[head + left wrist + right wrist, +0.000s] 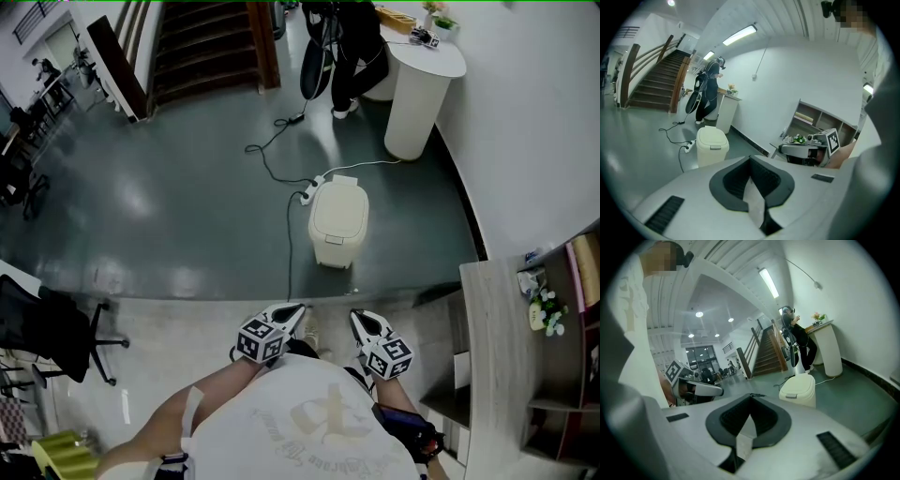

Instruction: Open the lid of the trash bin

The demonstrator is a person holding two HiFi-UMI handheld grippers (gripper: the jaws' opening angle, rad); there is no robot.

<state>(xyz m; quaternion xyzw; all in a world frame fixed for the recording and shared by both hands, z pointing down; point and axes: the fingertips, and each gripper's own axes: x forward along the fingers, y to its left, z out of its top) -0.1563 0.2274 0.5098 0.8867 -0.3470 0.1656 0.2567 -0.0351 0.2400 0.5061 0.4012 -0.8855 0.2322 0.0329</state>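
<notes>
We hold the left gripper (292, 312) and the right gripper (362, 321) close to our body, each with its jaws pressed together on nothing. The cream trash bin (337, 225) stands ahead on the dark floor (187, 206), well apart from both, with its lid (339, 204) down. We judge it best to step in clear of the cable (289, 248) and meet the lid's front edge squarely.

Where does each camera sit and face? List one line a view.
Head view: on the head, steeply down at the trash bin; shirt, left hand-held gripper, right hand-held gripper show.
Left gripper view: on the left one, toward the bin; own shut jaws, right one show.
Right gripper view: likewise from the right one; stairs beyond.
All share the closed bin.
</notes>
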